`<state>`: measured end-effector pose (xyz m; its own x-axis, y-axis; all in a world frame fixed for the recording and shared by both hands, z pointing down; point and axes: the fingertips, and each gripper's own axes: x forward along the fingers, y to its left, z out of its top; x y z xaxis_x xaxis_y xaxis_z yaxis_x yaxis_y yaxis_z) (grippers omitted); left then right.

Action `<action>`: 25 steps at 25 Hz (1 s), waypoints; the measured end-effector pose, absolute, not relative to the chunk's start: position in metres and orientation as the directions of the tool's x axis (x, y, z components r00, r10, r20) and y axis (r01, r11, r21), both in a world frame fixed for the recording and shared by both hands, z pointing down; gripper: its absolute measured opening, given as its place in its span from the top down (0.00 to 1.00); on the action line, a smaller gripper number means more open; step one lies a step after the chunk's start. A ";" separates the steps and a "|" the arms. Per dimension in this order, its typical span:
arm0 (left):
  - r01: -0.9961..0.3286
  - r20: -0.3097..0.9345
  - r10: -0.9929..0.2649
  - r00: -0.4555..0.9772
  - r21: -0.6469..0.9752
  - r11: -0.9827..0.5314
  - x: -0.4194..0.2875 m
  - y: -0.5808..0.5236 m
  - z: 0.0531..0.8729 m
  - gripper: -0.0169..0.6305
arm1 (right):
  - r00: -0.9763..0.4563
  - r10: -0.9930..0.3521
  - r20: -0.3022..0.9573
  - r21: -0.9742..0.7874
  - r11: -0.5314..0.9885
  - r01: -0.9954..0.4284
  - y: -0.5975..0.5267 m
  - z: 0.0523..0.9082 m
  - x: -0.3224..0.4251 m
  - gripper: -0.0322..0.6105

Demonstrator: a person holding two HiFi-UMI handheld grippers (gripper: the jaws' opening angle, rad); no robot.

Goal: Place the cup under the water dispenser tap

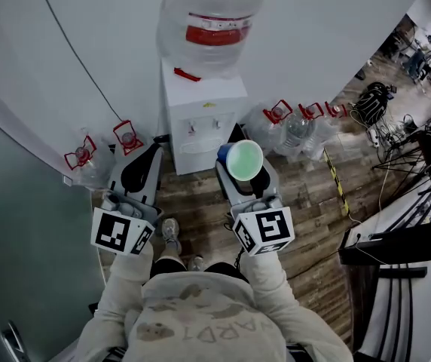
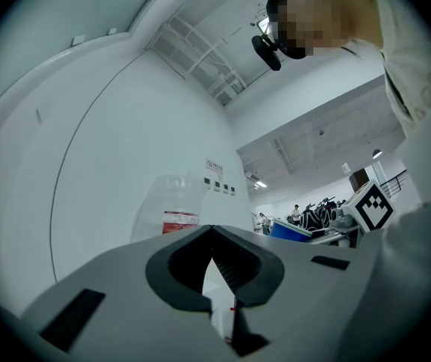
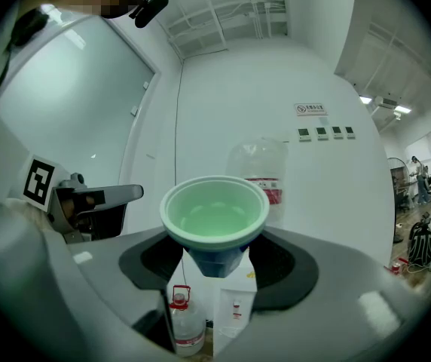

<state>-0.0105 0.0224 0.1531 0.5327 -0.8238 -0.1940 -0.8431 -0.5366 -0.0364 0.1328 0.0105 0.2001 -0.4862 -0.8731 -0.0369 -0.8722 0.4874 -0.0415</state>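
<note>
The white water dispenser [image 1: 204, 119] stands against the wall with a big clear bottle [image 1: 212, 21] on top. Its taps [image 1: 204, 124] sit above a recess in its front. My right gripper [image 1: 242, 170] is shut on a cup [image 1: 243, 159], blue outside and pale green inside. It holds the cup upright, a little in front of the dispenser and to its right. In the right gripper view the cup [image 3: 214, 213] sits between the jaws with the dispenser [image 3: 234, 300] beyond. My left gripper [image 1: 154, 149] hangs left of the dispenser, shut and holding nothing; in the left gripper view [image 2: 212, 232] its tips meet.
Spare water bottles with red handles stand on the wooden floor left [image 1: 84, 157] and right [image 1: 279, 123] of the dispenser. Cables and gear [image 1: 396, 127] lie at the far right beside a dark table [image 1: 396, 247]. A yellow-black floor strip [image 1: 336, 179] runs there.
</note>
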 end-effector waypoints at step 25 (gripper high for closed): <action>-0.764 -0.123 -0.757 0.642 -0.027 -0.644 -0.046 -0.161 0.184 0.96 | -0.398 -0.916 0.053 -0.042 0.396 -0.917 -0.154 0.239 0.085 0.51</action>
<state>-0.0457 -0.1607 0.1838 0.6421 -0.7567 -0.1232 -0.7644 -0.6442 -0.0268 0.0854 -0.1543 0.2385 -0.3981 -0.9158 0.0533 -0.9172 0.3962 -0.0419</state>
